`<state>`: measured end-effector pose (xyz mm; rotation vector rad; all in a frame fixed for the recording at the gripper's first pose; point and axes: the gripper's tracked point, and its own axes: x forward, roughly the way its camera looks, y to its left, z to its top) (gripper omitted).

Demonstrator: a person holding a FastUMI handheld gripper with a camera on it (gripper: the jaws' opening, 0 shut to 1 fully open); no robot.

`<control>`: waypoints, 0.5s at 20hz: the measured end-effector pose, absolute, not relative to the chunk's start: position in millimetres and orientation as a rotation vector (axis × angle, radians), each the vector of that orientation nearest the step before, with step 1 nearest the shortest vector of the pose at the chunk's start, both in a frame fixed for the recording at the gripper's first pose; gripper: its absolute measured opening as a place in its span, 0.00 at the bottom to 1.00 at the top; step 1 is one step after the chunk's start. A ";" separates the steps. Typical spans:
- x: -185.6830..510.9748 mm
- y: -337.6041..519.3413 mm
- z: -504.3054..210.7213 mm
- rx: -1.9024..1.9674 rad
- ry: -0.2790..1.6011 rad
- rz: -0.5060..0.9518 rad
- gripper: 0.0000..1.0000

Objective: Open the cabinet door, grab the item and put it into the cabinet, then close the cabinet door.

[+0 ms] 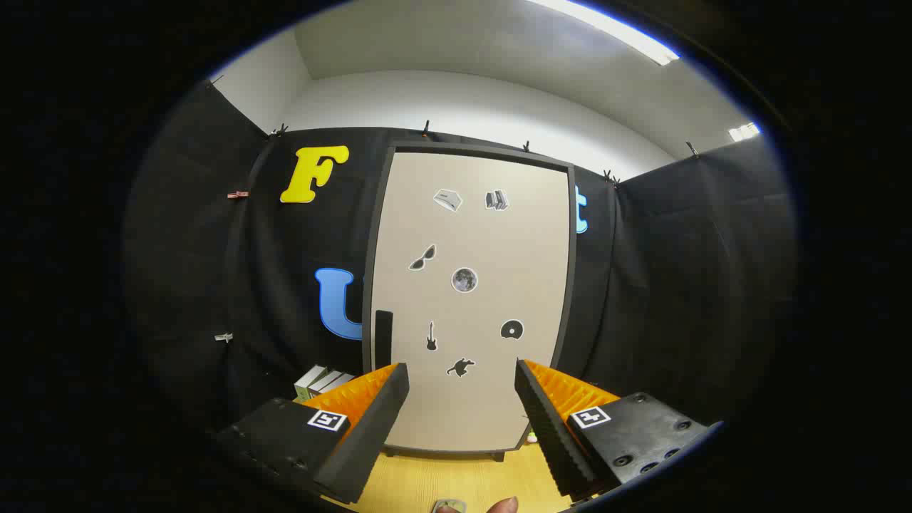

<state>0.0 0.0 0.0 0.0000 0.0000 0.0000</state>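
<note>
straight ahead, closed cabinet door (pixel 470 299) beyond released gripper (pixel 462 377), boxes (pixel 322 382) partly hidden behind one finger

Hand-held gripper (pixel 462 374), fingers apart, empty

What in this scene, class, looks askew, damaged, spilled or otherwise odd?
Nothing stands out. The cabinet door is shut and sits straight in its frame, its stickers intact. The gripper has its fingers open, holding nothing, short of the door.
</note>
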 end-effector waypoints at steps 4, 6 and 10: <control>-2.0 1.4 0.5 -0.004 -0.003 -0.001 0.98; -1.6 1.5 0.5 -0.007 -0.003 -0.002 0.98; 0.7 1.1 -1.1 -0.005 0.002 -0.003 0.98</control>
